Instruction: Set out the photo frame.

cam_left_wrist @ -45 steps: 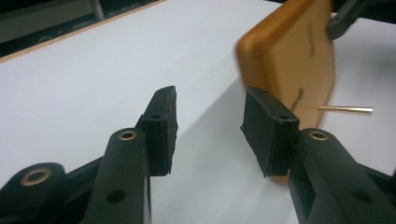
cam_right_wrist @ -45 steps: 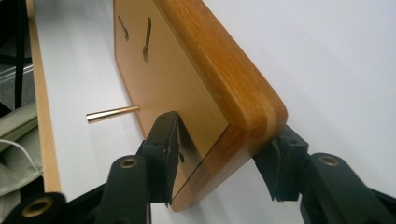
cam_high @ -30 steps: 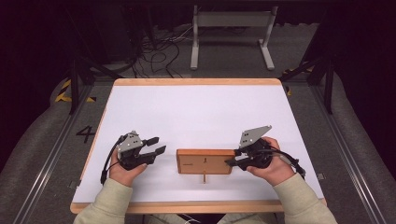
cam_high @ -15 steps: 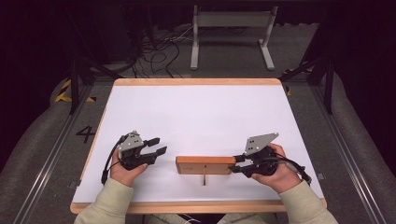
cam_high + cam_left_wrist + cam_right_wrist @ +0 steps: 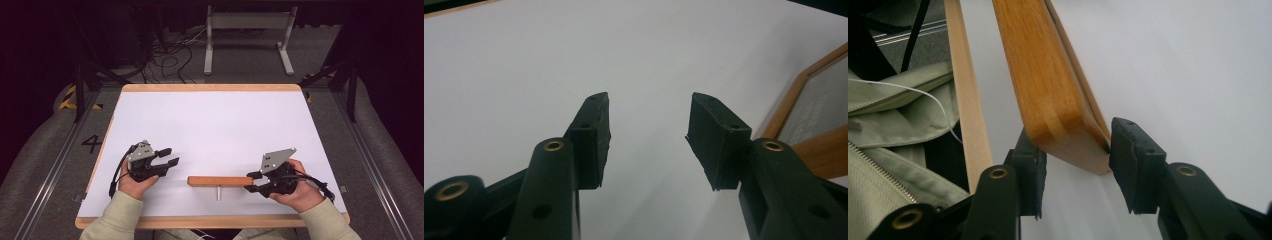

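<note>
At table's near edge: wooden board [image 5: 219, 181] stands on edge | right gripper [image 5: 254, 182] jaws just opening, straddle its end, contact unclear | left gripper [image 5: 167, 156] released, empty | board's far end cut off in right gripper view

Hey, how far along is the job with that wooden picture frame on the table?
Done: the wooden picture frame stands on edge on the white table, its support peg out toward the person. In hand: the right gripper has the frame's end between its jaws, which have just been opening; whether the pads press it is unclear. The left gripper hovers open, apart. Left: probably pulling the right gripper clear.
</note>
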{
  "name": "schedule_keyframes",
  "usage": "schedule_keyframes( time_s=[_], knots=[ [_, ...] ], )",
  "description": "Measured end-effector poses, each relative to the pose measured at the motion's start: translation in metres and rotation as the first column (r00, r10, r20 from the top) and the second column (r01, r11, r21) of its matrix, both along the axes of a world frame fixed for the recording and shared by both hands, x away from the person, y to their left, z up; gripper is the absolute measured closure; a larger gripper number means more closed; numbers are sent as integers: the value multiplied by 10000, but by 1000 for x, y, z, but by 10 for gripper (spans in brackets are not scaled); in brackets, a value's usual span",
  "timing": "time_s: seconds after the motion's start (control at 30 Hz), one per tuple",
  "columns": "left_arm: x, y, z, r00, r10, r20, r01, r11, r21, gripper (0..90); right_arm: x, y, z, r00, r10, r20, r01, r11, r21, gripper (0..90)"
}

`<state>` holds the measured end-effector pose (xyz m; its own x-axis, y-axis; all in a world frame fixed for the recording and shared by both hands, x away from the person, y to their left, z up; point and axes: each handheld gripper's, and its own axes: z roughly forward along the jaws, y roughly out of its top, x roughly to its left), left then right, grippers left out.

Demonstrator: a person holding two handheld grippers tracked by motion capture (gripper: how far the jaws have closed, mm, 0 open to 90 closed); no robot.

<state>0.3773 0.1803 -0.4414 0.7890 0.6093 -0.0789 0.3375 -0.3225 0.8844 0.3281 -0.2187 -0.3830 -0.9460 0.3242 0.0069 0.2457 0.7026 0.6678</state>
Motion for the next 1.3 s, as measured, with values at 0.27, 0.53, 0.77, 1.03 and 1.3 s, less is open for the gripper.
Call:
schedule_keyframes(
  time_s=[0.27,0.53,0.77,1.03,1.3],
  knots=[
    [2,-1,-1,10000,2,-58,-3,10000,-72,516,-5,0,-10,9991,-165,-379,153,9994,-324,519],
    [3,-1,-1,10000,-17,-86,17,10000,-47,515,-2,-4,-25,9961,-539,-699,460,9929,-1094,634],
    [2,0,-1,9999,43,-113,-44,10000,-40,515,-1,-2,-39,9949,-390,-928,234,9863,-1635,822],
    [3,0,-1,9999,44,-129,-45,10000,-33,516,3,1,-45,9914,-437,-1233,329,9956,-883,900],
    [2,2,-2,9999,102,-113,-102,9999,7,515,10,3,-46,9902,-921,-1046,851,9940,-691,900]
  ],
)
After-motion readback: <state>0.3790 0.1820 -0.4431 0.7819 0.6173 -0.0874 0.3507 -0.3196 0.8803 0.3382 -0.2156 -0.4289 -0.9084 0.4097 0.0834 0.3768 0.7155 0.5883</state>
